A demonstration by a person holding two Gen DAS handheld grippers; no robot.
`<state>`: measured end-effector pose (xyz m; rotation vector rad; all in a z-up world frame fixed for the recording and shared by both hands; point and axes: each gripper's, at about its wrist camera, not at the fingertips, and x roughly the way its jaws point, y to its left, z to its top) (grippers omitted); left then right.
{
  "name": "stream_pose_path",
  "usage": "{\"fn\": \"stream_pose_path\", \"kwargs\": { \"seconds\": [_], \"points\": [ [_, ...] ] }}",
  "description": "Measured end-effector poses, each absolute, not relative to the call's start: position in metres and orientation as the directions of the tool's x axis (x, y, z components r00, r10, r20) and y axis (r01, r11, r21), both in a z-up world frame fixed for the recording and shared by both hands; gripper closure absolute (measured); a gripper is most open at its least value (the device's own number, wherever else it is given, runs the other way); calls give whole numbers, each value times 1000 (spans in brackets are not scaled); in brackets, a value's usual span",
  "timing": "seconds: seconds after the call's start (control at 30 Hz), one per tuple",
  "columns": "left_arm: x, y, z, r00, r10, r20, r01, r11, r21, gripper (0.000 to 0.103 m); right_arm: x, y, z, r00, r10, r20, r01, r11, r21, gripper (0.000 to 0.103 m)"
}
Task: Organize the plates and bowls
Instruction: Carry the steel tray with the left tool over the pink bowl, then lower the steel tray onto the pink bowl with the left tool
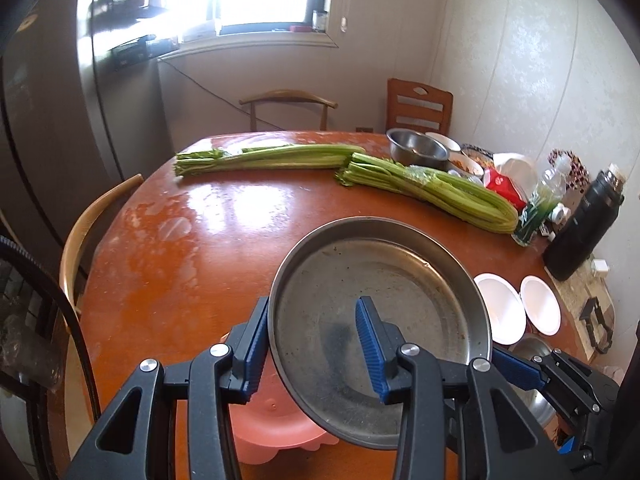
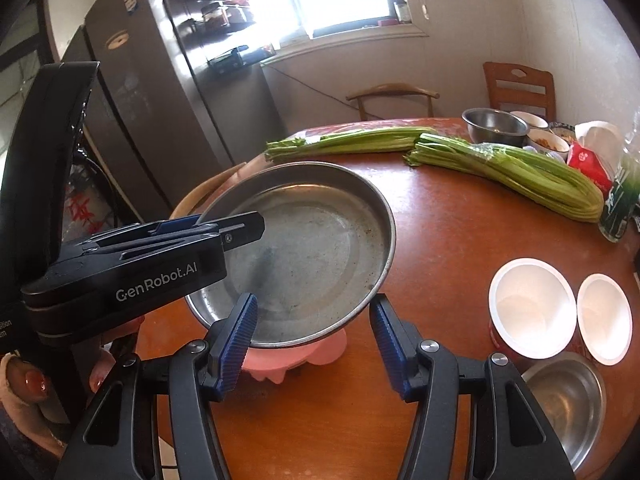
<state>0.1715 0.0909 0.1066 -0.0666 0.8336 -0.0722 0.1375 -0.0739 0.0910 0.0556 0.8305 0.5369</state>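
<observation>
The left gripper [image 1: 316, 344] is clamped on the near rim of the round grey metal plate [image 1: 380, 300], held tilted above the pink scalloped plastic plate [image 1: 276, 436] at 6 o'clock on the table. The right gripper [image 2: 314, 344] hangs spread wide, holding nothing, just under the plate's edge. Level the metal plate and lower it squarely onto the pink one. Two white bowls [image 2: 532, 308] and a steel bowl [image 2: 568, 404] crowd 3 o'clock; celery bunches [image 1: 432, 192] lie at 12 o'clock.
</observation>
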Motion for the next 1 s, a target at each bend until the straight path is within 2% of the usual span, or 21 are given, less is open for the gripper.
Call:
{"fn": "stream_pose_path", "kwargs": {
  "seconds": [0.2, 0.57, 1.0],
  "points": [
    [156, 112, 115, 696, -48, -716, -25, 996, -91, 61, 135, -53, 101, 552, 491, -674, -516, 836, 185, 43],
    [144, 135, 105, 710, 25, -704, -125, 988, -91, 60, 151, -25, 81, 511, 512, -690, -606, 784, 134, 43],
    [164, 152, 41, 632, 0, -775, -183, 972, -149, 59, 176, -5, 14, 414, 458, -787, -609, 782, 135, 43]
  ]
}}
